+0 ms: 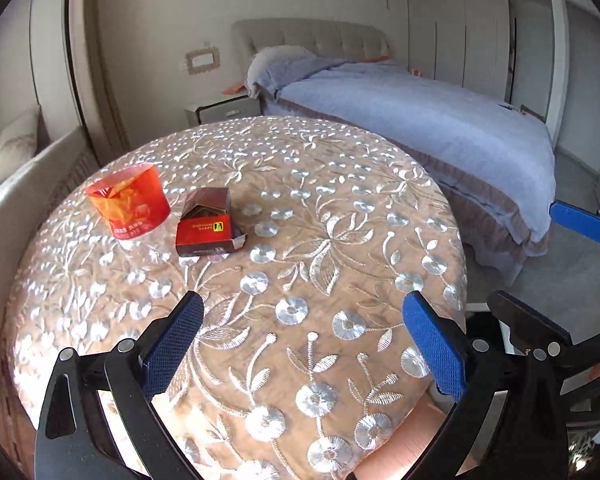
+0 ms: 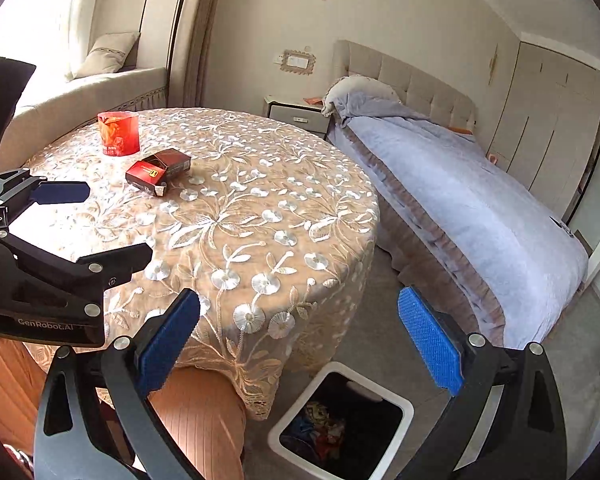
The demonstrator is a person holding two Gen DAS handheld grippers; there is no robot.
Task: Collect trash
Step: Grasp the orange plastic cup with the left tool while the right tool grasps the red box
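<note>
An open red cigarette box (image 1: 206,224) lies on the round table's embroidered cloth (image 1: 300,240), with a red crumpled wrapper ring (image 1: 129,200) standing just left of it. Both also show in the right wrist view, the box (image 2: 158,172) and the ring (image 2: 118,133). My left gripper (image 1: 304,344) is open and empty above the table's near part, short of the box. My right gripper (image 2: 298,340) is open and empty, off the table's right edge, above a white bin (image 2: 342,420) that holds colourful trash. The left gripper also shows in the right wrist view (image 2: 104,220).
A bed with a blue cover (image 2: 460,200) stands to the right of the table, with a nightstand (image 2: 298,114) behind. A cushioned window seat (image 2: 80,92) lies behind the table on the left. Grey floor (image 2: 380,300) runs between table and bed.
</note>
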